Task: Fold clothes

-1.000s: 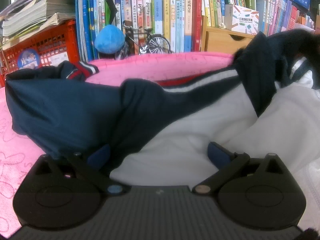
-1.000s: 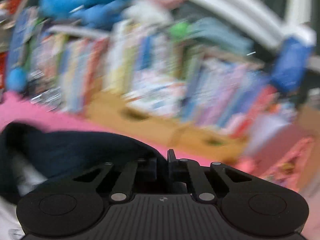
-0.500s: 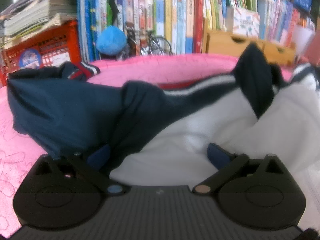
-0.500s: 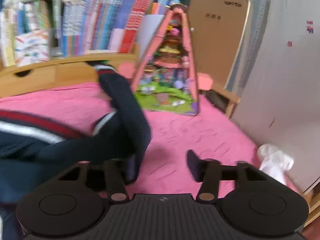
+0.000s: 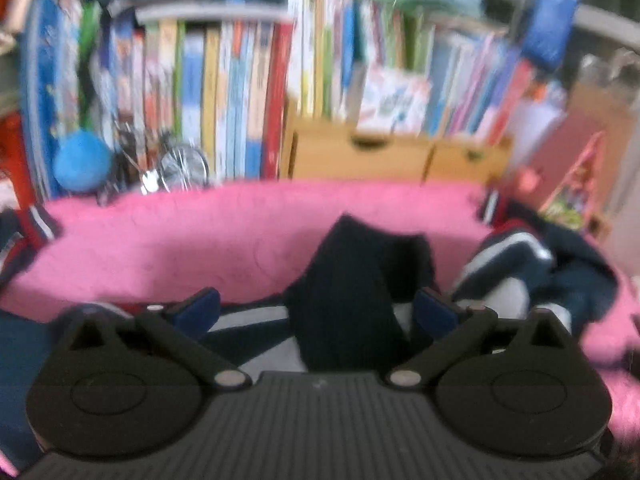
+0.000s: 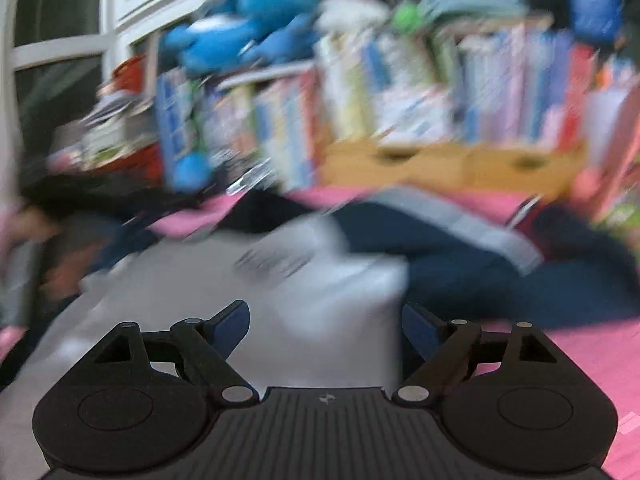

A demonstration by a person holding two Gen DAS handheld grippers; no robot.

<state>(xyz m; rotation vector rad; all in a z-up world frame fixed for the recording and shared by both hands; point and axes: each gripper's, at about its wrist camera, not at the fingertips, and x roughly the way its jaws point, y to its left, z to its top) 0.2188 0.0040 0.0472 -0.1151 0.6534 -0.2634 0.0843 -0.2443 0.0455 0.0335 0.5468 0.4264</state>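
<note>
Through my left wrist camera, a dark navy fold of the jacket (image 5: 352, 288) rose between my left gripper (image 5: 316, 306) fingers, which stood wide apart, gripping nothing, the pink blanket (image 5: 180, 248) beyond. Through my right wrist camera, blurred, the jacket's white lining lay between and ahead of my right gripper (image 6: 324, 322), equally wide, empty.

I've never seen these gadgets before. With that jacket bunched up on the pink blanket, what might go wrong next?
Both views are blurred by motion, so aim may suffer. The left gripper is open around a raised dark fold of the jacket; it might pinch several layers. The right gripper, open over the white lining, could drag the jacket across the blanket.
</note>
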